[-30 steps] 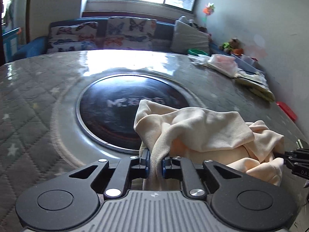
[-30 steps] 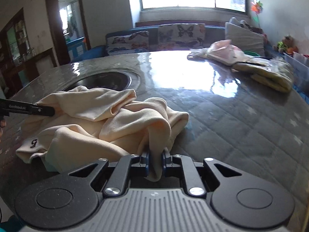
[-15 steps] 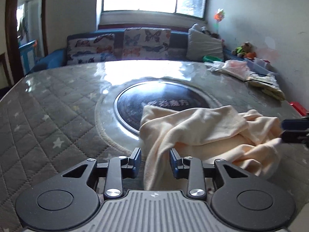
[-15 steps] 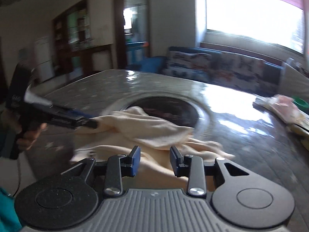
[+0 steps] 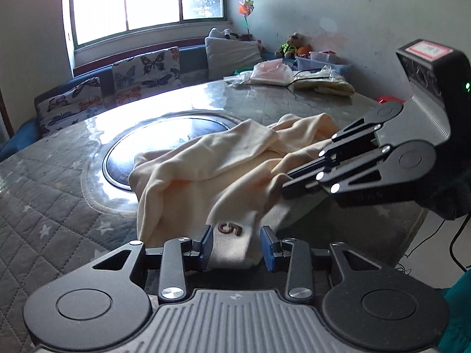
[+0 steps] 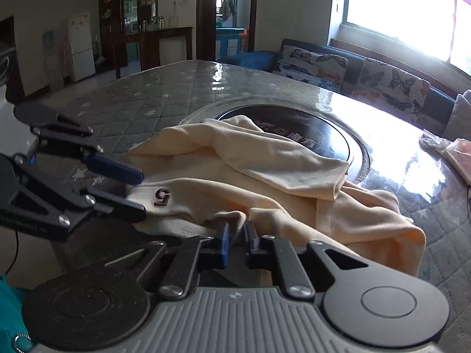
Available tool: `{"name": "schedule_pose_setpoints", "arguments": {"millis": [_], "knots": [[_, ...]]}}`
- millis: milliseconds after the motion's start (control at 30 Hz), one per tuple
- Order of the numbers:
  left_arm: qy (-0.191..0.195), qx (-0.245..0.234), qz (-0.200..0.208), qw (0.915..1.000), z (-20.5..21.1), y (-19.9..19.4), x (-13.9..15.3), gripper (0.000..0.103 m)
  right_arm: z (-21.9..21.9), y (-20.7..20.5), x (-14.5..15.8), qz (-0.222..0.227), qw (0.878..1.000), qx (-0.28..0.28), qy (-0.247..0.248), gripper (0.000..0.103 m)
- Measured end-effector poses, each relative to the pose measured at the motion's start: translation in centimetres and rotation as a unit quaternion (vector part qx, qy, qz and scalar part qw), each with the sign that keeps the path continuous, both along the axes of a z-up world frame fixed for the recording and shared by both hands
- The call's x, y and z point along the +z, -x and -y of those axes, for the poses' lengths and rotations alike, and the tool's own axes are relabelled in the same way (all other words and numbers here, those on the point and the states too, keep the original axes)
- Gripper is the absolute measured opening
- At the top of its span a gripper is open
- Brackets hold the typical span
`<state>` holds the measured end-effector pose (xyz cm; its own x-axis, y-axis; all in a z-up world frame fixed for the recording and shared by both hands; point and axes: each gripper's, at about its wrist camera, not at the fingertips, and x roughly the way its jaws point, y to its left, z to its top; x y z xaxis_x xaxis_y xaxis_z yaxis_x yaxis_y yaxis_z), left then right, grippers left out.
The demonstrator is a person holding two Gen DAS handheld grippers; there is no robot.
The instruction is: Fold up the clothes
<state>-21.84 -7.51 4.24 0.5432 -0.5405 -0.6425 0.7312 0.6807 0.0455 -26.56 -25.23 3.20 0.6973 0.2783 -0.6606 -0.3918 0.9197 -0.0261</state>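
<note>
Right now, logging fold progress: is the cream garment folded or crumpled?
Crumpled: the cream garment lies bunched in loose overlapping layers on the table.

I see a soft cream shirt lying crumpled, with a brown 5 near me.

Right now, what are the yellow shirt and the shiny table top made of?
The shirt looks like soft knit cotton, matte: it slumps in loose folds and has a stitched 5. The table top seems to be quilted, star-printed cloth under a clear glossy cover, glass or plastic I can't tell: window light glares off it.
</note>
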Motion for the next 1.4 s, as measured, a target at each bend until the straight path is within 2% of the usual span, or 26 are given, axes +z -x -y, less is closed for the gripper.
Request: {"name": "schedule_pose_setpoints", "arguments": {"millis": [133,267,367,533,633,733,833,900,967,1033,1100,1133,1167,1300,1400], "knots": [[-0.011,0.002,-0.001,0.9999,-0.1,0.1,-0.6,0.036,0.4,0.8,1.1,0.004,1.000,0.007,-0.014,0.005],[-0.012,-0.002,0.007,0.9999,-0.8,0.5,-0.3,0.013,0.4,1.9,2.6,0.007,0.999,0.026,-0.031,0.005],[-0.012,-0.011,0.023,0.9996,-1.6,1.3,0.5,0.008,-0.1,3.6,4.2,0.010,0.998,0.052,-0.036,0.005],[-0.017,-0.050,0.030,0.9982,-2.8,2.6,1.0,0.006,-1.0,5.7,4.3,-0.016,0.996,0.087,-0.022,0.005],[-0.040,-0.081,0.028,0.9955,-2.9,3.3,0.1,0.006,-1.2,5.7,2.7,-0.075,0.991,0.104,-0.024,0.005],[-0.051,-0.083,0.026,0.9949,-3.0,3.2,-0.3,0.006,-0.8,5.8,3.2,-0.069,0.992,0.105,-0.028,0.006],[-0.027,-0.073,0.034,0.9964,-3.2,2.5,0.8,0.010,-0.1,5.8,4.0,-0.057,0.993,0.099,-0.033,0.007],[-0.010,-0.056,0.044,0.9974,-3.0,1.6,1.5,0.010,1.4,5.3,5.5,-0.019,0.997,0.061,-0.039,0.008],[0.004,-0.035,0.056,0.9978,-2.7,0.5,2.1,0.017,2.6,3.9,6.1,0.007,0.999,0.022,-0.026,0.014],[0.013,-0.010,0.071,0.9973,-2.0,-0.9,2.4,0.021,3.6,2.6,6.1,0.037,0.999,-0.015,-0.006,0.037],[0.016,0.003,0.084,0.9964,-0.9,-2.4,2.5,0.034,4.4,1.0,5.5,0.055,0.997,-0.040,0.025,0.038],[0.017,0.009,0.089,0.9958,-0.3,-3.1,2.5,0.043,4.7,0.1,5.0,0.054,0.997,-0.049,0.033,0.039],[0.014,0.008,0.094,0.9954,0.4,-3.6,2.5,0.047,5.0,-0.7,4.5,0.048,0.997,-0.056,0.033,0.040],[0.001,-0.028,0.094,0.9952,4.0,-5.1,1.7,0.050,5.3,-3.0,2.3,0.018,0.998,-0.051,0.041,0.044],[-0.015,-0.060,0.090,0.9940,7.0,-5.7,0.6,0.051,5.1,-3.4,0.9,0.014,0.997,-0.047,0.055,0.044]]}}
